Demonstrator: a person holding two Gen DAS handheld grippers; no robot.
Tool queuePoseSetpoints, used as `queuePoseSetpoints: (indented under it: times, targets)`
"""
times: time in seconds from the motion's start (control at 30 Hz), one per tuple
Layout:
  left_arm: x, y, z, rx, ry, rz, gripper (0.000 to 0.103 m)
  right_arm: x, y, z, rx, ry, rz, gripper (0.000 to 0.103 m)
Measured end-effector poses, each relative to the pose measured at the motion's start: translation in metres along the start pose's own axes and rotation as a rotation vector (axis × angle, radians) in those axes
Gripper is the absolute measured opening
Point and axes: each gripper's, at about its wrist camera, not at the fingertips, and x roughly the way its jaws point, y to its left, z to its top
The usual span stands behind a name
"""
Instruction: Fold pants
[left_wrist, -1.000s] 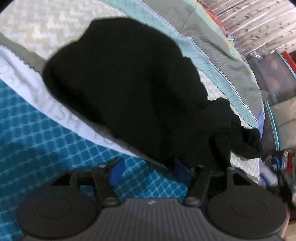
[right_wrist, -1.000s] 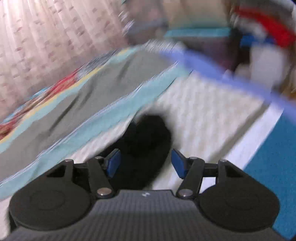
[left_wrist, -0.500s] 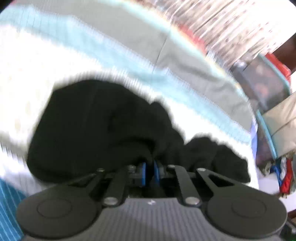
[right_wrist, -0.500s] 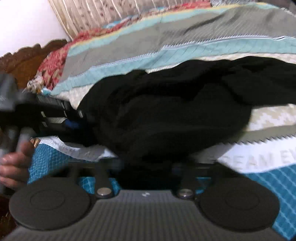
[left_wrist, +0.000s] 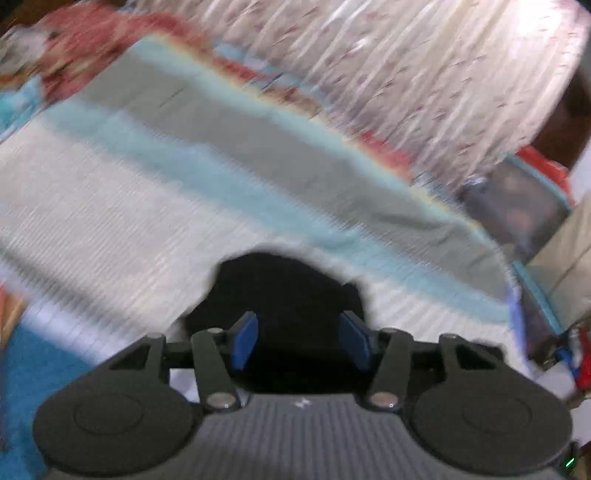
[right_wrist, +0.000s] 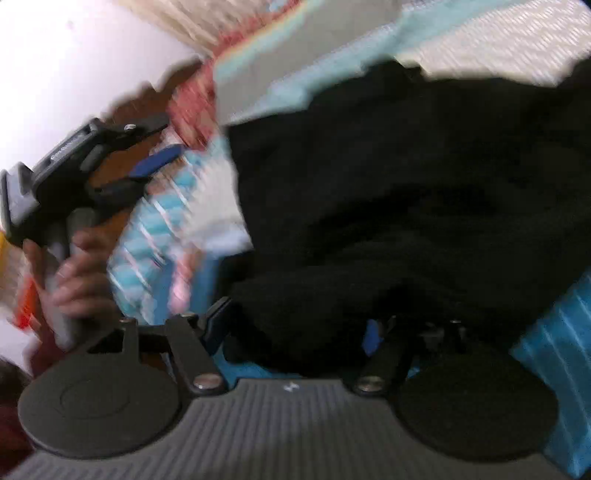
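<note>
Both feeds are pretty smeary right now, so bear with me. Using the black pants (right_wrist: 406, 206) as my landmark: they sit in a bunched heap on the bed, on top of the striped bedspread (left_wrist: 258, 162).

My left tool (left_wrist: 299, 341) has its blue pads standing apart, and they've just been opening. The pants show as a dark mound straight ahead of and between the pads, but I don't see either pad pressing on the cloth. Beyond the pants this view gives me the white, light blue and grey bands of the bedspread, then a pleated curtain (left_wrist: 424, 74) behind the bed. The right view barely catches any of that.

My right tool (right_wrist: 295, 328) is also parted, jaws just been opening too. Here the pants fill most of the frame and spill over the tool; the cloth lies between the fingers and drapes over the right one, so only a sliver of its blue pad shows. It looks loose rather than pinched.

What the right view gives me that the left doesn't: off to the left of the pants I can see the left tool from outside, with its blue pads apart and well clear of the fabric, and my hand (right_wrist: 74, 273) wrapped round its handle. A carved wooden headboard (right_wrist: 144, 107) sits behind it.
</note>
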Motion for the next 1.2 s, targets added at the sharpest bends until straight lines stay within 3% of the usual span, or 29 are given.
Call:
queuePoseSetpoints:
  times: [0.1,0.23,0.33,0.4,0.47,0.53,0.6,0.63,0.7,0.83,0.93,1.03,1.1,1.2]
  targets:
    - [-0.003,0.039,-0.027,-0.091,0.091,0.054,0.056,-0.030,-0.015,-0.020,0.059,-0.017,0.023,0.071]
    - [0.002,0.068,-0.060,-0.239,0.197,0.019,0.059,-0.046,-0.033,0.001,0.155,-0.117,-0.013,0.072]
    - [0.008,0.072,-0.076,-0.330,0.230,-0.058,0.072,-0.053,-0.044,0.000,0.226,-0.156,-0.008,0.072]
    - [0.020,0.064,-0.082,-0.360,0.255,-0.108,0.090,-0.055,-0.045,-0.001,0.246,-0.156,-0.006,0.072]
    - [0.035,0.057,-0.086,-0.376,0.277,-0.148,0.095,-0.054,-0.047,-0.004,0.242,-0.151,-0.019,0.072]
    - [0.050,0.049,-0.090,-0.386,0.308,-0.157,0.085,-0.046,-0.045,-0.006,0.244,-0.150,-0.012,0.072]
    - [0.061,0.038,-0.091,-0.384,0.334,-0.206,0.027,-0.032,-0.038,-0.002,0.251,-0.148,-0.008,0.072]
    - [0.062,0.031,-0.091,-0.368,0.345,-0.212,0.019,-0.024,-0.032,0.000,0.248,-0.150,-0.012,0.072]
    - [0.049,0.012,-0.089,-0.266,0.294,-0.221,0.014,-0.019,-0.027,0.003,0.244,-0.148,-0.015,0.072]
    - [-0.001,-0.026,-0.086,-0.032,0.151,-0.231,0.014,-0.012,-0.007,0.009,0.192,-0.143,0.030,0.073]
    - [-0.041,-0.053,-0.090,0.135,0.033,-0.223,0.014,-0.007,0.015,0.009,0.086,-0.132,0.044,0.083]
    - [-0.068,-0.072,-0.100,0.294,-0.066,-0.182,0.015,0.005,0.021,0.009,0.149,-0.102,0.163,0.083]
    - [-0.076,-0.076,-0.109,0.345,-0.054,-0.180,0.016,0.010,0.016,0.009,0.215,-0.101,0.202,0.083]
    - [-0.074,-0.076,-0.123,0.369,0.018,-0.192,0.018,0.011,0.003,0.010,0.294,-0.132,0.194,0.084]
